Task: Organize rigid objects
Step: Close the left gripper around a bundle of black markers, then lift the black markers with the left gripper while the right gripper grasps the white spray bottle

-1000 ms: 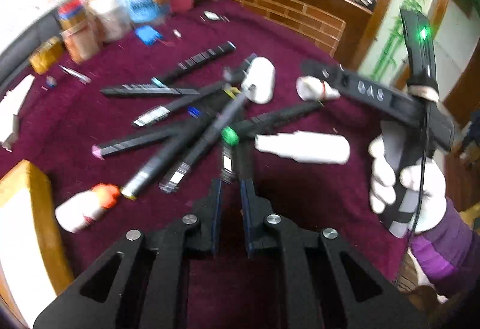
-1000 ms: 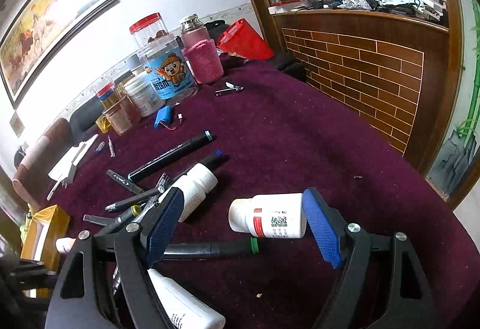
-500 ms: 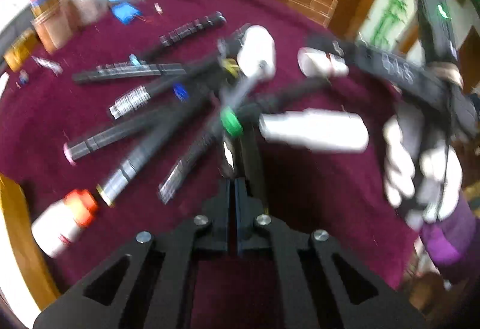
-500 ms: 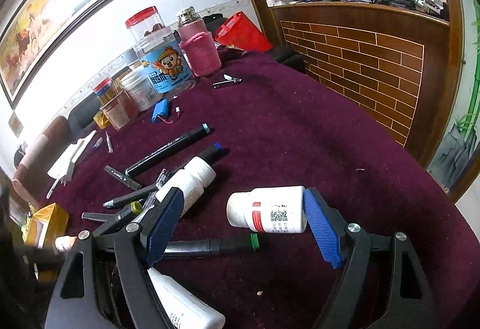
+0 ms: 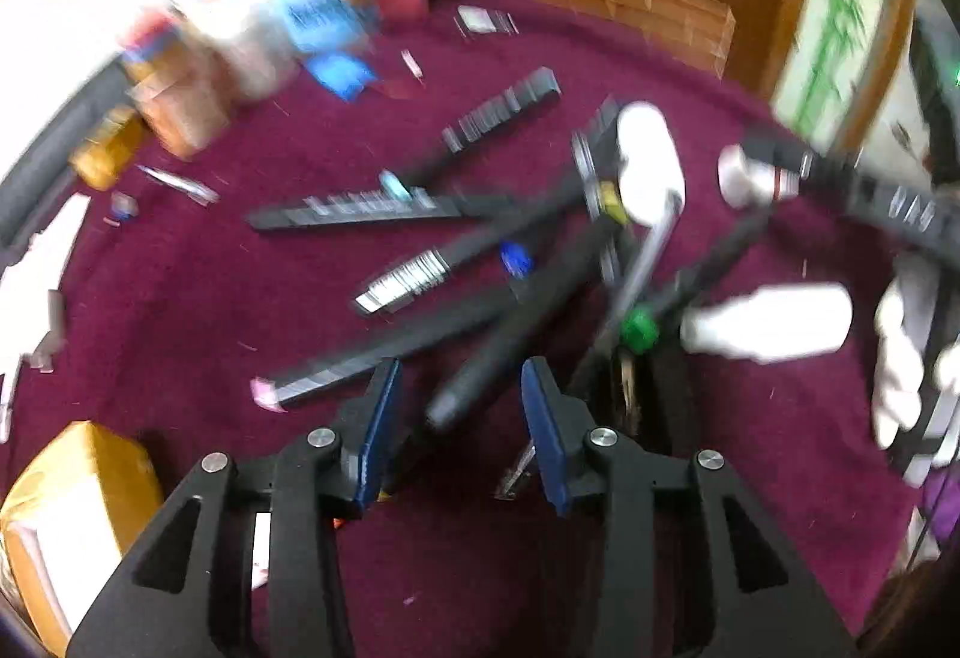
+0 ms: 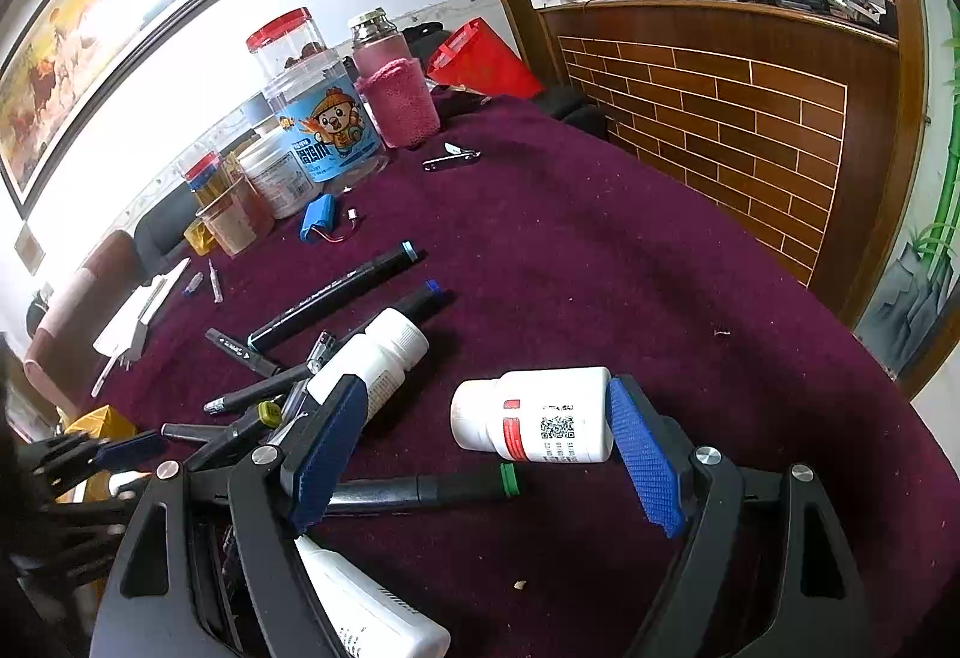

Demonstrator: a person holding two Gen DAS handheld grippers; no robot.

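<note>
Left wrist view: the left gripper (image 5: 459,412) is hovering low over the marker pile, its jaws having just been parting, now partly open.
Between the jaws: the butt of a dark marker (image 5: 480,370) is sitting in the gap, and the blue pads (image 5: 378,418) are not pressing on it, so nothing is being held.
Just beyond: a green-capped marker (image 5: 639,331) and a white squeeze bottle (image 5: 774,322) are lying crossed on the maroon tablecloth (image 5: 180,298).
Right gripper (image 6: 492,454): standing wide open, empty, framing the white pill bottle (image 6: 534,421) that is lying on its side; the right pad is just beside the bottle's base.
How to do it well: my read is that the left hand is lining up on one marker; it should be centring the barrel between the pads and squaring to it before closing, so neighbouring markers are not getting dragged.
Blur: fine contact is hard to call.
</note>
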